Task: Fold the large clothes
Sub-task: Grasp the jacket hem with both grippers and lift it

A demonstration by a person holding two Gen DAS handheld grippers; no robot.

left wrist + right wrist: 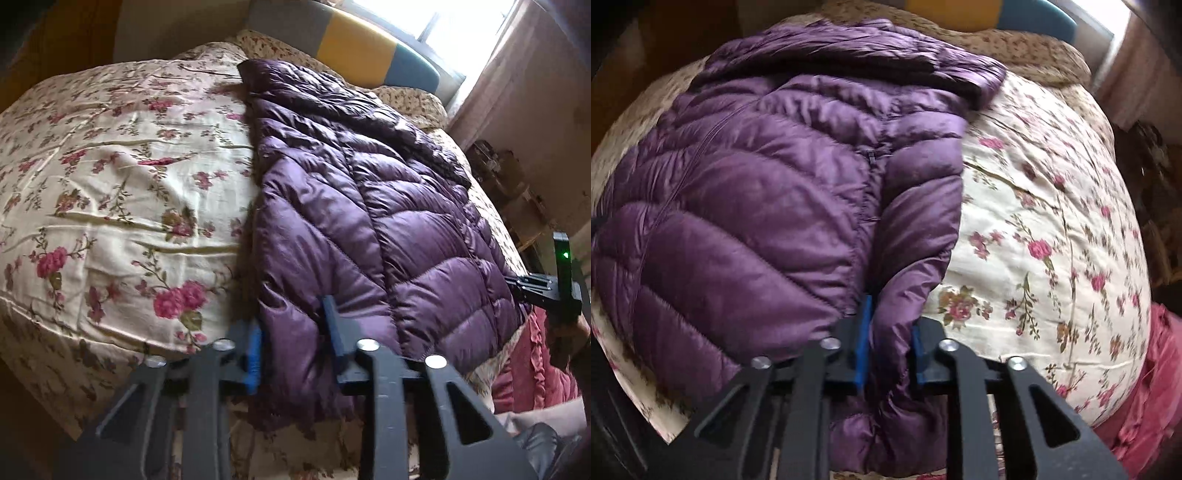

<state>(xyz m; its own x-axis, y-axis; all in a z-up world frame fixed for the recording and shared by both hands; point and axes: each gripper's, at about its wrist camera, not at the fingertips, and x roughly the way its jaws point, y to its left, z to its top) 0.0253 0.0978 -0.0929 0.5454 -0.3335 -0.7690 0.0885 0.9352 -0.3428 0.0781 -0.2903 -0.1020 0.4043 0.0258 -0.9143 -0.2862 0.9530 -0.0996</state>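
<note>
A purple quilted puffer jacket (pixel 369 206) lies lengthwise on a floral bed cover (pixel 110 177). My left gripper (pixel 293 325) is shut on the jacket's near left edge, fabric bunched between its blue-padded fingers. In the right wrist view the jacket (pixel 757 184) fills the left and middle. My right gripper (pixel 890 325) is shut on the jacket's near right edge, with a fold of purple fabric pinched between the fingers. The right gripper also shows at the right edge of the left wrist view (pixel 554 291).
The bed (pixel 1052 206) has a floral cover, with a dark red ruffled fabric (pixel 1145 387) hanging at its near right side. A grey, yellow and blue headboard (pixel 354 48) stands at the far end under a bright window (pixel 461 18). Cluttered shelves (pixel 498 173) stand at the right.
</note>
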